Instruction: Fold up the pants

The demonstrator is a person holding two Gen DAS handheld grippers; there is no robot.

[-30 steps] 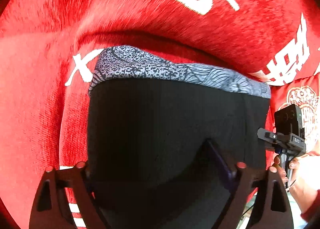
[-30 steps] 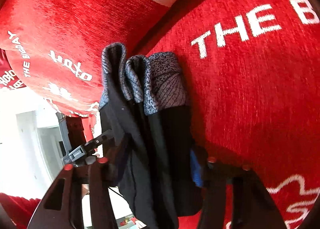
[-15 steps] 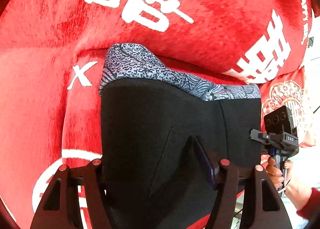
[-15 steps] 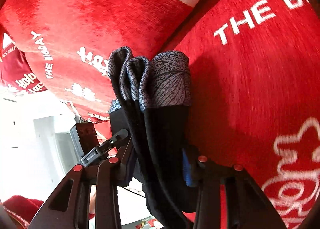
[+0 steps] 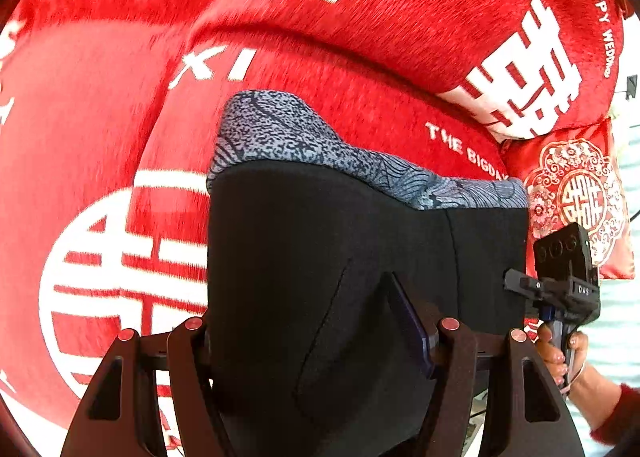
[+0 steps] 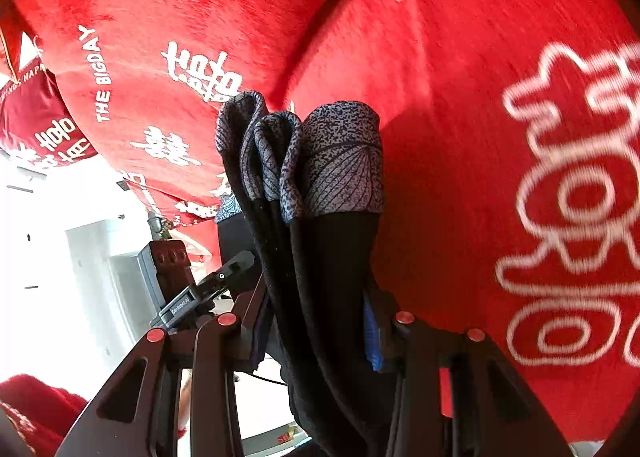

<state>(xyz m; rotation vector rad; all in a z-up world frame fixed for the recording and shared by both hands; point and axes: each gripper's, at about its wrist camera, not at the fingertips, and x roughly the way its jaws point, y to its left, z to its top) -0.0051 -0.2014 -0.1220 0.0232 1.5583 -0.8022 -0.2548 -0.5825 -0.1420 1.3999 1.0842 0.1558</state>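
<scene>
- Clamping the folded bundle from both ends, the two hand-held grippers carry the black stretch-knit pants with a grey-and-navy patterned waistband (image 5: 328, 241) above the red plush sofa cover printed with white characters (image 5: 100, 105), not resting on it.
- The left gripper (image 5: 320, 331) grasps the bundle across its broad black face, one finger (image 5: 192, 341) at the cloth's left edge and the other pressed into the fabric, so the stack probably stays flat and cannot unroll.
- The right gripper (image 6: 316, 319) pinches the same pants (image 6: 320, 257) edge-on, where three rounded waistband folds (image 6: 304, 153) stand side by side; squeezing the layers together looks meant to keep the fold from springing open.
- In the left wrist view the right gripper (image 5: 560, 285) shows at the bundle's far edge, its handle held by the person's hand (image 5: 560, 357), so the load is shared between both ends.
- Folding appears essentially done; what remains is likely setting the bundle down.
- Compared with a second ago, both pairs of jaws narrowed early in that second, the pants between them throughout, and have since held steady.
- The sofa lettering has slid across both views: a large round white emblem (image 5: 120, 285) now sits beside the left gripper, and the red embroidered cushion (image 5: 580, 197) is more exposed.
</scene>
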